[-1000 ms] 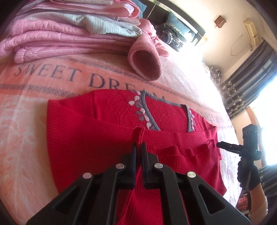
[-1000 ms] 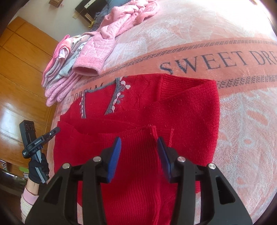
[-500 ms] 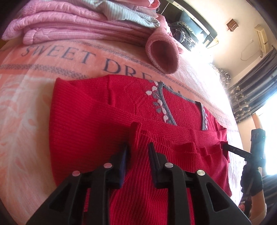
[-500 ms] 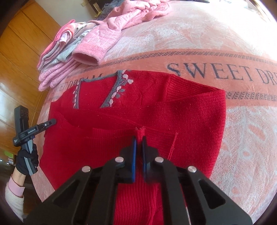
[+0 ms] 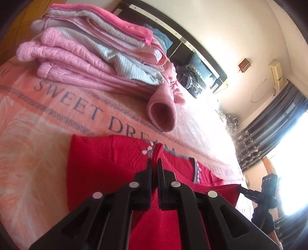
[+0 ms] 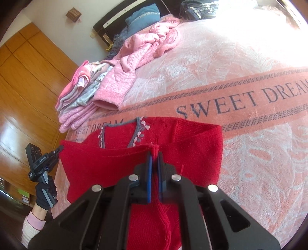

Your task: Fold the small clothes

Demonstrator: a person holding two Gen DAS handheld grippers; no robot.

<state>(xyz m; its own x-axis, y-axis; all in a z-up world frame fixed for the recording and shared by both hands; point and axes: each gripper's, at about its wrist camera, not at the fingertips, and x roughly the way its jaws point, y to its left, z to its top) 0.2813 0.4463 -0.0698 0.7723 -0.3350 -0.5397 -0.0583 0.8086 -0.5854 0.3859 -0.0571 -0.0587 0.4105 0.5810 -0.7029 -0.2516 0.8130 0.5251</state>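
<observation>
A small red knit sweater [image 5: 100, 165] [image 6: 194, 138] with a grey, flower-trimmed V-neck lies on the pink bedspread [image 5: 38, 123]. Its lower hem is lifted off the bed and stretched between both grippers, over the chest part. My left gripper [image 5: 154, 163] is shut on the hem's left corner. My right gripper [image 6: 154, 156], with blue pads, is shut on the hem's right corner. In the right wrist view the left gripper [image 6: 57, 151] shows at the far hem corner, held by a gloved hand [image 6: 45, 194]. In the left wrist view the right gripper [image 5: 244, 190] shows at the other end.
A stack of folded pink and striped clothes [image 5: 92, 55] [image 6: 80, 96] sits behind the sweater, with a pink quilted jacket sleeve [image 5: 163, 113] [image 6: 113, 92] hanging off it. A dark headboard [image 6: 119, 21] and pillows [image 6: 142, 15] stand beyond, a wooden wardrobe [image 6: 28, 82] at the left.
The left gripper opened, then shut again on the hem; the right gripper shut on it too. Both have lifted the hem and carried it up toward the neckline.
</observation>
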